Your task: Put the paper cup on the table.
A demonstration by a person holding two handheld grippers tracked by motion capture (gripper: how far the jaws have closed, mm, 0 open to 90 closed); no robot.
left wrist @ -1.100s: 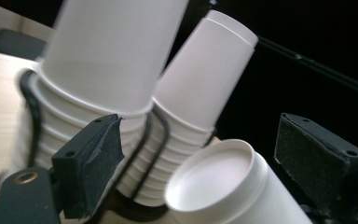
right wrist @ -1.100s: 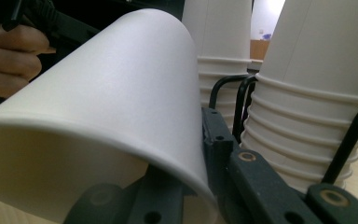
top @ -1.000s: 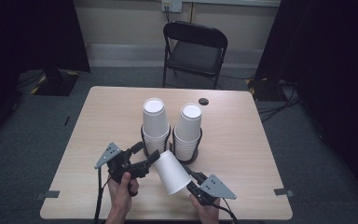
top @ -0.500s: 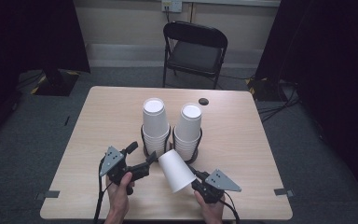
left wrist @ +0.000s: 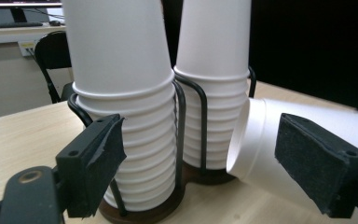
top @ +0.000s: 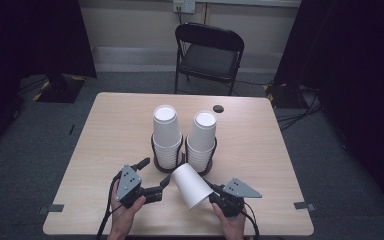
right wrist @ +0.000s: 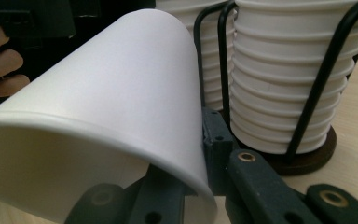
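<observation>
Right gripper point(top: 211, 191): clamped on the rim wall of a single white paper cup point(top: 191, 184), one jaw inside the mouth, the other outside, as seen in the right gripper view point(right wrist: 200, 154) with the cup point(right wrist: 107, 112) lying tilted across the jaws. Cup held on its side above the near part of the table point(top: 105, 130), closed bottom toward the cup holder, open mouth toward the person. Cup bottom just beside the base of the right-hand stack, contact not to be told.

Left gripper point(top: 155, 176): released, jaws apart and just opened a little further, nothing pressed between the pads point(left wrist: 95, 158). Between those jaws in the left gripper view point(left wrist: 200, 168), but farther off: the left stack point(left wrist: 126, 116) in its wire holder and, to the right, the bottom end of the tilted cup point(left wrist: 256, 140).

Farther out: two tall stacks of white cups, left stack point(top: 165, 135) and right stack point(top: 202, 141), standing upright side by side in a black wire holder point(top: 183, 150) near the table's middle. A small dark round thing point(top: 218, 108) near the far edge. Beyond the table, a black folding chair point(top: 207, 52). Hands point(top: 125, 215) entering from the near edge.
</observation>
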